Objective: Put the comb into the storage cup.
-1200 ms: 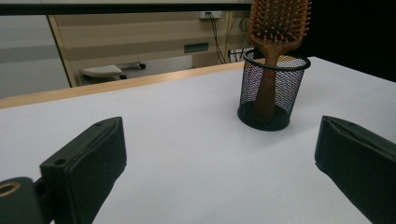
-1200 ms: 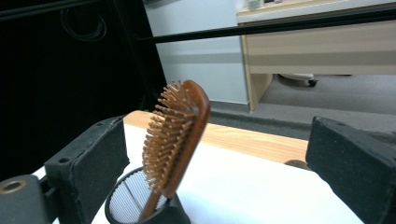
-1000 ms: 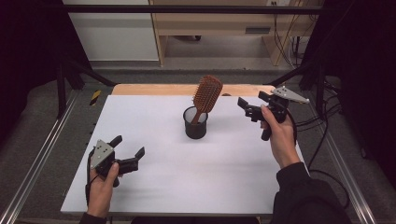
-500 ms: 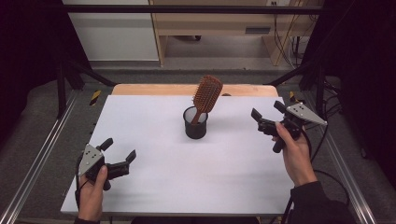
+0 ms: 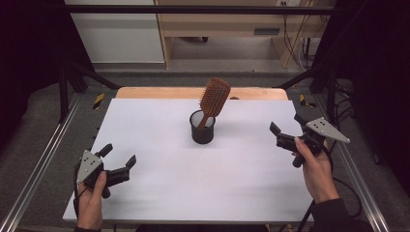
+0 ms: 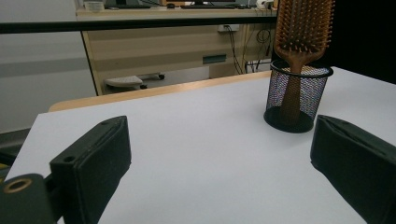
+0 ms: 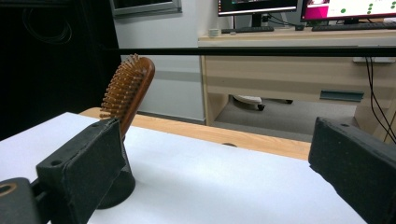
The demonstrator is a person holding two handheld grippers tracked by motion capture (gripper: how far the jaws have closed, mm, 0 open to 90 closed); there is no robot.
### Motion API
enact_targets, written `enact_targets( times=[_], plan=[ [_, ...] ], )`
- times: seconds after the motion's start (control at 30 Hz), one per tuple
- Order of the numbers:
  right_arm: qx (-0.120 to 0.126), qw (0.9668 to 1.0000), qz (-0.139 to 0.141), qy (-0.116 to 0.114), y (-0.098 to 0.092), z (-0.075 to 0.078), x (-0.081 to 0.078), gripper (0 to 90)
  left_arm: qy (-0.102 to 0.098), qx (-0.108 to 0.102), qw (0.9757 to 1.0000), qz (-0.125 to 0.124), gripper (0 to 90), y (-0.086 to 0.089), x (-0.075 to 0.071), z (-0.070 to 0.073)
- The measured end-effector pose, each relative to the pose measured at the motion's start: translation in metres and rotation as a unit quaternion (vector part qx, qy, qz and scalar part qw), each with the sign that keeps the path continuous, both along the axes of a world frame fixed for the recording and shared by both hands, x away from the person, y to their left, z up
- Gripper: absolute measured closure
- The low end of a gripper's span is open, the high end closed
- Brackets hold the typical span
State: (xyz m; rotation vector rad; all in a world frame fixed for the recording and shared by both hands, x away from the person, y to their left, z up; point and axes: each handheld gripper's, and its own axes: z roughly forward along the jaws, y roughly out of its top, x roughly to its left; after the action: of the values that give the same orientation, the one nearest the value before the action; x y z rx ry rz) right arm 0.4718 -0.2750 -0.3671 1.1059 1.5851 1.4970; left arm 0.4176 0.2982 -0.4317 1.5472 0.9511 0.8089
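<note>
The left claw (image 5: pixel 118 159), lower left of the frame, and the right claw (image 5: pixel 285 129), at right, both gape wide and empty above the white worktop (image 5: pixel 159 145). Between them at centre, well apart from each, a black wire-mesh cup (image 5: pixel 202 127) holds a brown wooden paddle hairbrush (image 5: pixel 214 98), handle down, leaning right.

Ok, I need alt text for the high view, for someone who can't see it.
A wooden hairbrush stands handle-down, leaning, in a black mesh cup near the middle of a white table. A person's hands hold two open grippers apart from it: the left gripper at the near left corner, the right gripper by the right edge.
</note>
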Motion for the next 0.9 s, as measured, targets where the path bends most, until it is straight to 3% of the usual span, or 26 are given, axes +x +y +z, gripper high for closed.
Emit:
enact_targets(
  times=[0.3, 0.9],
  plan=[
    [-0.005, 0.9999, -0.001, 0.01, -0.009, -0.013, -0.015, 3.5, 0.005, 0.001, 1.0, -0.003, 3.7, 0.005, -0.003, -0.002],
    [-0.011, 0.9998, 0.003, 0.014, -0.025, -0.038, -0.039, 4.7, 0.0, -0.016, 0.9999, 0.0, 3.9, 0.015, -0.013, -0.006]
  ],
)
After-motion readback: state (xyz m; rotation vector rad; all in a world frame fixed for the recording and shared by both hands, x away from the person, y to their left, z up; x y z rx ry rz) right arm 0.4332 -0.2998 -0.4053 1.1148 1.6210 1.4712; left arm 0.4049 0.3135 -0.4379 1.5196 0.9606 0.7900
